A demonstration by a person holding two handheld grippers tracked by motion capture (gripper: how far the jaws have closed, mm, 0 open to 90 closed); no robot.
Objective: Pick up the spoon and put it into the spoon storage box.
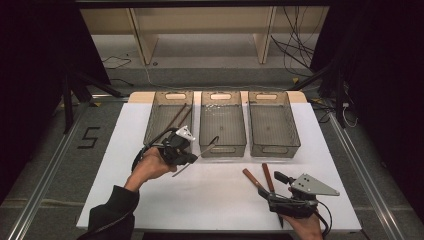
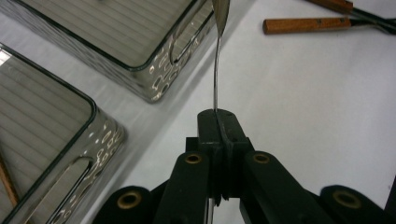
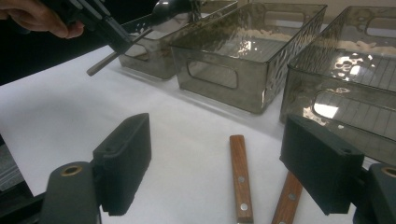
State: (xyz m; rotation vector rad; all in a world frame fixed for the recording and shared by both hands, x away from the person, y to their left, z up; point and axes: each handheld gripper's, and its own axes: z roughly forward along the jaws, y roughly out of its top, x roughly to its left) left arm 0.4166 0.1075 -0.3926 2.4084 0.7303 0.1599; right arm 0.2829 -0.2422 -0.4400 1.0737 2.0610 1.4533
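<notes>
Your left tool [image 1: 196, 156] clamped a spoon [image 1: 209, 146] at frame centre-left, beside the middle bin [image 1: 223, 125], while your right tool [image 3: 219, 168] gaped over two wooden-handled knives [image 3: 240, 179] lower right.
</notes>
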